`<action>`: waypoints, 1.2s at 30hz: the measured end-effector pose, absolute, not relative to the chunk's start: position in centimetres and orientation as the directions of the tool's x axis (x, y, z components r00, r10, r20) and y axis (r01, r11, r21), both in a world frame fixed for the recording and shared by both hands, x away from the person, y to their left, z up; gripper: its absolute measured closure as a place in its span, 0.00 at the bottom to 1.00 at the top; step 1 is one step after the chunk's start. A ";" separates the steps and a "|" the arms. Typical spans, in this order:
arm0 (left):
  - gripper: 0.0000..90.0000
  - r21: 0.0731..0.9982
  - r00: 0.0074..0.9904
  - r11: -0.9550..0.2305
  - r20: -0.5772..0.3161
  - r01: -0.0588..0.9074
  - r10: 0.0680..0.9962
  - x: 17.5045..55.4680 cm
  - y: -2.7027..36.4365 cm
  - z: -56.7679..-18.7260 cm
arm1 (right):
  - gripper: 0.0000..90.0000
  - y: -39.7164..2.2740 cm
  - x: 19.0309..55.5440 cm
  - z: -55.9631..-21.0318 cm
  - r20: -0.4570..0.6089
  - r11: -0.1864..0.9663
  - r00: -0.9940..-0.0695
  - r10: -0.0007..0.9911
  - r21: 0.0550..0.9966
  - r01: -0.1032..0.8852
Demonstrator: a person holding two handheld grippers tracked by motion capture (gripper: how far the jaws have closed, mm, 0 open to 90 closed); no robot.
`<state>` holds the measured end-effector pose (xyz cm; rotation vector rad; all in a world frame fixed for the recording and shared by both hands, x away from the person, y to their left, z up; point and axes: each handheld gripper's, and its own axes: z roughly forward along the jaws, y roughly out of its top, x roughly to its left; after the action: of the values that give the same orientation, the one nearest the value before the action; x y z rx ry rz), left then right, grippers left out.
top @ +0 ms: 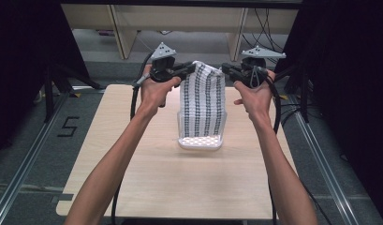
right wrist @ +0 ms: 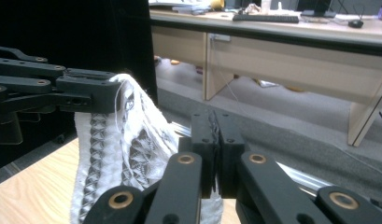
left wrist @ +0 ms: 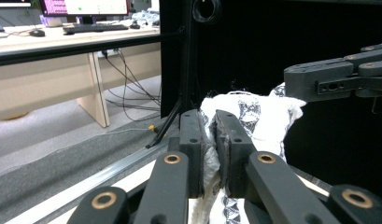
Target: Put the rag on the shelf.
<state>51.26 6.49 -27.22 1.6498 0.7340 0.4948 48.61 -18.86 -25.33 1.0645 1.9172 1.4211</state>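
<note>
A white cloth with dark patterned stripes (top: 203, 101) hangs in the air above the table, held by its two top corners. My left gripper (top: 191, 68) is shut on the cloth's left top corner; in the left gripper view the fabric (left wrist: 235, 116) is pinched between my jaws at the left gripper (left wrist: 210, 140). My right gripper (top: 225, 70) is shut on the right top corner; the right gripper (right wrist: 216, 140) shows its jaws pressed together with cloth (right wrist: 128, 158) draping to the left. The cloth's lower end hangs into a white basket (top: 201, 143).
The white perforated basket stands in the middle of the light wooden table (top: 147, 178). Black curtains and stand legs flank the table. Desks (top: 180, 18) and cables lie beyond the far edge. Metal rails (top: 25, 159) run along the floor on both sides.
</note>
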 end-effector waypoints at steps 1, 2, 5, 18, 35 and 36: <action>0.90 0.976 0.710 -0.098 -0.072 0.196 0.700 51.3 6.5 -27.2 | 0.99 -18.9 48.6 -25.3 0.043 0.140 -0.554 0.831 0.949 0.283; 0.90 0.975 0.707 -0.094 -0.076 0.199 0.703 51.5 6.4 -27.4 | 0.99 -18.8 48.8 -25.5 0.046 0.138 -0.545 0.837 0.947 0.292; 0.90 0.973 0.702 -0.088 -0.090 0.213 0.706 52.2 6.4 -27.8 | 0.99 -18.7 49.6 -26.0 0.053 0.135 -0.532 0.845 0.942 0.308; 0.89 0.950 0.690 -0.089 -0.152 0.301 0.707 54.0 6.4 -29.8 | 0.99 -18.5 51.4 -28.3 0.078 0.129 -0.494 0.866 0.920 0.370; 0.87 0.915 0.694 -0.141 -0.178 0.377 0.698 55.3 6.1 -33.1 | 0.98 -18.5 52.7 -31.9 0.087 0.143 -0.465 0.881 0.888 0.437; 0.87 0.914 0.696 -0.138 -0.185 0.381 0.694 55.4 6.0 -33.3 | 0.98 -18.6 52.7 -32.0 0.082 0.150 -0.466 0.881 0.886 0.439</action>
<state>55.39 6.05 -33.30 1.7550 0.8598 0.3387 52.73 -18.55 -32.01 1.2560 1.9715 1.2697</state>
